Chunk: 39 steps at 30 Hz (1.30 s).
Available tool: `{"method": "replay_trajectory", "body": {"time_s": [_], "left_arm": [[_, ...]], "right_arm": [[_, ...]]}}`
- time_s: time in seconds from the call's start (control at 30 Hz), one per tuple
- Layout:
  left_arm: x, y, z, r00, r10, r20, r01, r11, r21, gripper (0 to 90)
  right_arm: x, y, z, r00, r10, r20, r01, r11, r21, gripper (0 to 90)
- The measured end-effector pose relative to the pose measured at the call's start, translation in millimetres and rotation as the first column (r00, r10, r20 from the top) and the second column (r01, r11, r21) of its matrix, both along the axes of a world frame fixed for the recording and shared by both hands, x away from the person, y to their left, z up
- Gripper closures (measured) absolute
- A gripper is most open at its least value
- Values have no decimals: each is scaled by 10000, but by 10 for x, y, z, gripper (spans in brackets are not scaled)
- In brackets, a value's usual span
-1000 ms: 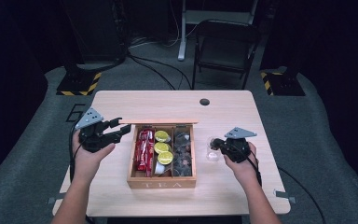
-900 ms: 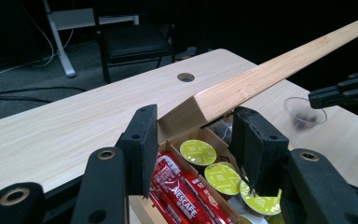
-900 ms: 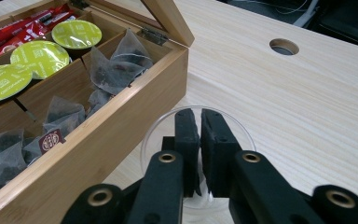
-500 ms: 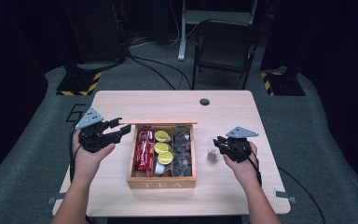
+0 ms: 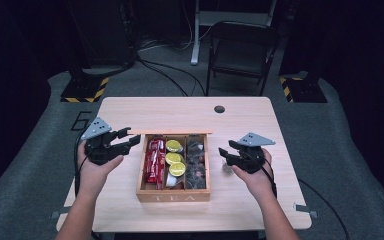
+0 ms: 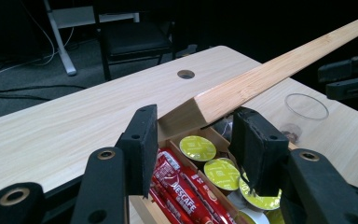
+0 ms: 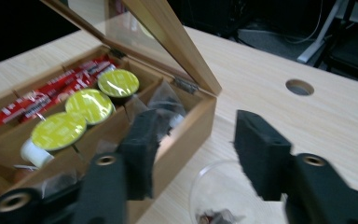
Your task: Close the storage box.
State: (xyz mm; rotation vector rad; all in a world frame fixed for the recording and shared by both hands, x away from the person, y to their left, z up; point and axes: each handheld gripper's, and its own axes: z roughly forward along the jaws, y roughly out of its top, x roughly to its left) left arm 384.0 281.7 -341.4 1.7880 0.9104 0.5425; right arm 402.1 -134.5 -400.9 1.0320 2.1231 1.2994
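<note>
Two grippers are working at a wooden tea box (image 5: 174,195) in the middle of the table (image 5: 130,210). The left gripper (image 5: 125,141) is sitting at the centre left of the high view, its jaws spread on either side of the raised lid (image 6: 279,70) without pinching it. In the left gripper view the lid's long axis is running from the jaws at the bottom centre up to the upper right corner, so the lid's end is lying straight ahead, between the jaws. The right gripper (image 5: 226,155) is standing just right of the box, jaws spread, with a clear plastic cup (image 7: 223,196) directly below and between them; this hand is much the nearer one to the cup. The right gripper view is showing what the high view is blurring: something small and dark is lying in the cup's bottom, and dark packets (image 7: 165,100) are filling the box compartment nearest the cup, beside yellow-topped capsules (image 7: 89,105) and red coffee sticks (image 7: 51,95). The left gripper view is showing the cup (image 6: 306,106) standing upright on the table beyond the box. The next reach probably goes from cup toward that near compartment.
</note>
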Motion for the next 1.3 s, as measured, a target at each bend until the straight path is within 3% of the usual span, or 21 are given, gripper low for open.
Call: {"method": "replay_trajectory", "body": {"time_s": [0.13,0.4,0.5,0.67,0.7,0.87,1.07,1.17,1.23,1.3], "left_arm": [[-8,-1,-4,10000,-12,-1,12,10000,35,514],[-17,-3,-5,10000,-11,-28,11,10000,76,514],[-24,-3,-7,10000,-22,-61,23,10000,97,514],[-29,-5,-12,10000,-22,-50,22,10000,96,513],[-29,-5,-12,10000,-16,-54,17,10000,95,513],[-38,-8,-10,10000,1,-77,0,9999,145,514],[-64,-21,-7,9998,31,-186,-25,9996,296,513],[-87,-28,20,9998,-8,-192,17,9990,444,511],[-103,-37,30,9998,-6,-204,17,9985,556,510],[-111,-39,32,9997,8,-262,8,9982,607,510]], "right_arm": [[-36,60,84,9992,172,352,-173,9998,34,380],[-135,170,254,9962,615,623,-629,9978,207,366],[-151,152,314,9936,676,906,-652,9974,-296,351],[-103,77,268,9954,616,735,-597,9978,-272,270],[-95,45,234,9956,638,688,-605,9969,-497,240],[-123,2,217,9939,826,731,-782,9951,-607,228],[-163,82,349,9861,1194,1156,-1161,9926,-348,310],[-165,167,452,9843,1390,1091,-1396,9902,-24,370],[-164,180,472,9851,1368,1042,-1370,9906,-54,382],[-165,201,508,9850,1436,958,-1449,9894,74,458]]}}
